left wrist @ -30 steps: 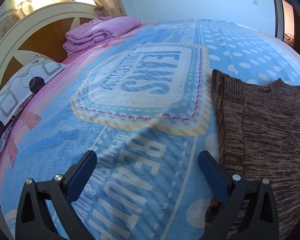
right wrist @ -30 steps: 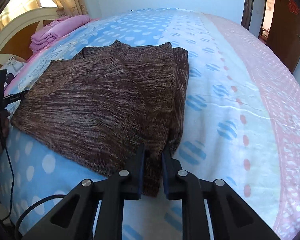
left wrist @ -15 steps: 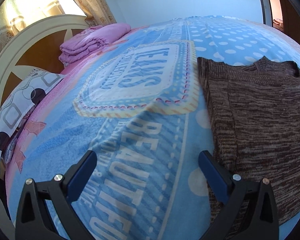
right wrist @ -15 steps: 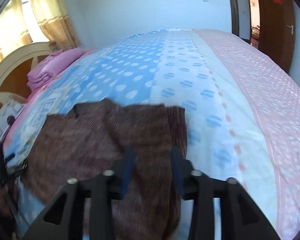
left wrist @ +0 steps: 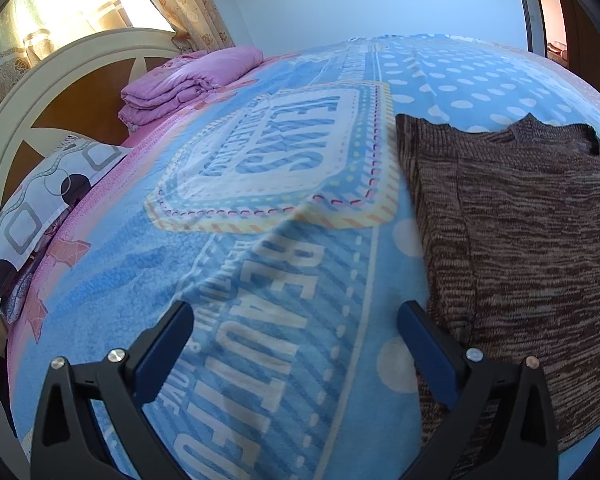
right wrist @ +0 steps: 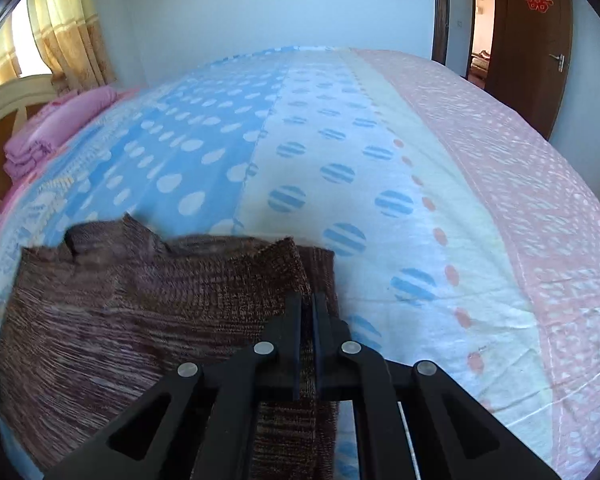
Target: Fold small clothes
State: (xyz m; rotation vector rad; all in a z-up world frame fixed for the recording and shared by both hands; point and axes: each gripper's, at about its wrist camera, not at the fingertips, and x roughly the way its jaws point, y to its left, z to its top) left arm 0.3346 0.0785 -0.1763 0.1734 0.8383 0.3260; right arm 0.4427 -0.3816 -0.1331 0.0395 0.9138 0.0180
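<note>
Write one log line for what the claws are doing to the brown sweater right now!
step: folding | right claw: shut on brown sweater edge, lifted | left claw: open, over bedspread beside sweater

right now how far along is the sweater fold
Early. Done: the brown sweater lies spread on the bed. In hand: the right gripper has its jaws shut on the sweater's right edge, lifting it. Left: the left gripper is open over the bedspread, holding nothing; no finished fold shows.
</note>
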